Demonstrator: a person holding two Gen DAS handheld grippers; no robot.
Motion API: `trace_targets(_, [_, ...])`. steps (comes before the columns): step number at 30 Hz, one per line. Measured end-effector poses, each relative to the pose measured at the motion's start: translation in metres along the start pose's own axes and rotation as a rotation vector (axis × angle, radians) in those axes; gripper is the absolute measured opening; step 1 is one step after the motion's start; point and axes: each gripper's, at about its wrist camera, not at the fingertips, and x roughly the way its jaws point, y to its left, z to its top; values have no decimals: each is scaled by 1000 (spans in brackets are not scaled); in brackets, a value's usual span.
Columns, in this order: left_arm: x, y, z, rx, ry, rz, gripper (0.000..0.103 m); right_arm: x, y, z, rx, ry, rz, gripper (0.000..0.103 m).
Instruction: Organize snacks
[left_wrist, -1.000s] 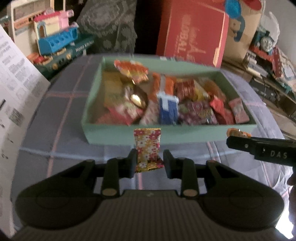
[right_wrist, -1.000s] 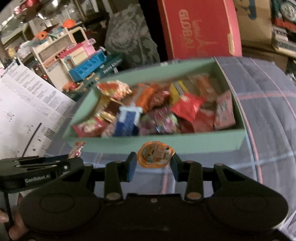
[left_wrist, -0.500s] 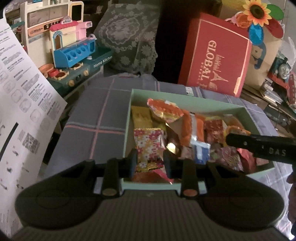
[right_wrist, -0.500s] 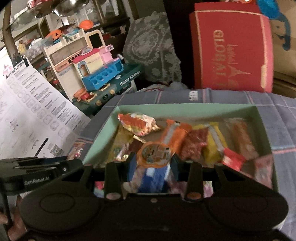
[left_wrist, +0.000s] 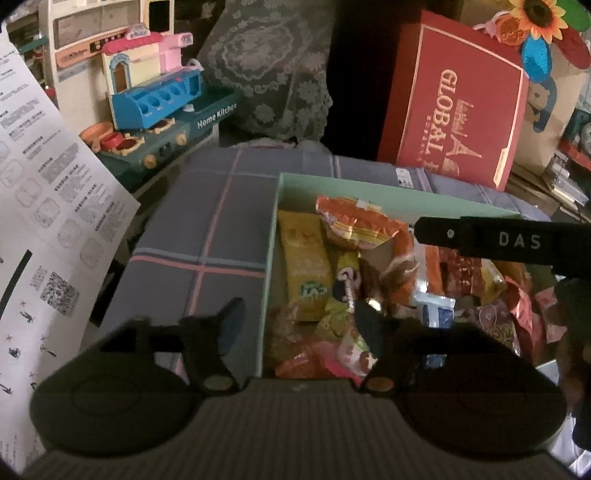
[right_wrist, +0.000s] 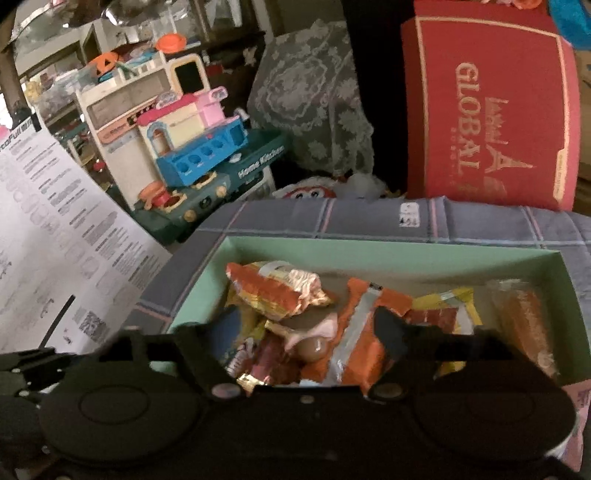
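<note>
A pale green box (left_wrist: 271, 258) full of snack packets stands on a plaid cloth. My left gripper (left_wrist: 299, 315) hangs over the box's left wall with its jaws opening and nothing between them. Below it a pink flowered packet (left_wrist: 354, 350) lies among the snacks, beside a yellow packet (left_wrist: 304, 266) and an orange one (left_wrist: 354, 221). My right gripper (right_wrist: 301, 325) is over the green box (right_wrist: 369, 245), its jaws opening too and holding nothing. Under it a round jelly cup (right_wrist: 314, 345) rests on the pile beside an orange packet (right_wrist: 273, 291).
A printed sheet (left_wrist: 44, 221) stands at the left. Behind the plaid cloth (left_wrist: 207, 221) are a toy kitchen (left_wrist: 155, 107), a lace cushion (left_wrist: 266, 74) and a red "GLOBAL" box (left_wrist: 454, 110). The right gripper's black housing (left_wrist: 498, 240) crosses over the box's right half.
Both grippers moved forward from in front of the box to above it. The left one let go of the flowered packet and the right one let go of the jelly cup; both now stand open.
</note>
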Motion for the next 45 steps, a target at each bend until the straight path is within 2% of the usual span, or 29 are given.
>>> trace_targets(2, [0,-2,-1,4,3,-2,76,-2,-3,-4,3,9,1,83])
trace_targets(4, [0,-4,-3,0,4,-3,88,-6,-7,-9,5,17,-9,89])
trace_targets(5, [-1,-5,-3,-4,3,-1,91,-8,-10,-12,9,19,-15,94])
trace_targets(7, [-3,-8,-4,-10,2,0,99,-13,-12,-16,18,21,-18,95])
trace_targets(9, [-6,-11,-5,-14,-1,4,103,-19,-14,-20,25,28,-16,97])
trace_targets(11, [-9,-14,-6,-14,2,9,103,-27,-13,-22,24,26,-19,103])
trace_targets(25, [-63,-34,-24,6,-3,-2,103,-105,-15,-43,58,-8,-43,103])
trace_targets(35, [-99,-50,-59,19,-15,-4,103,-163,-26,-81,102,-4,-41,103])
trace_targets(45, [-108,-62,-98,58,21,7,103,-195,-48,-116,150,8,-53,103])
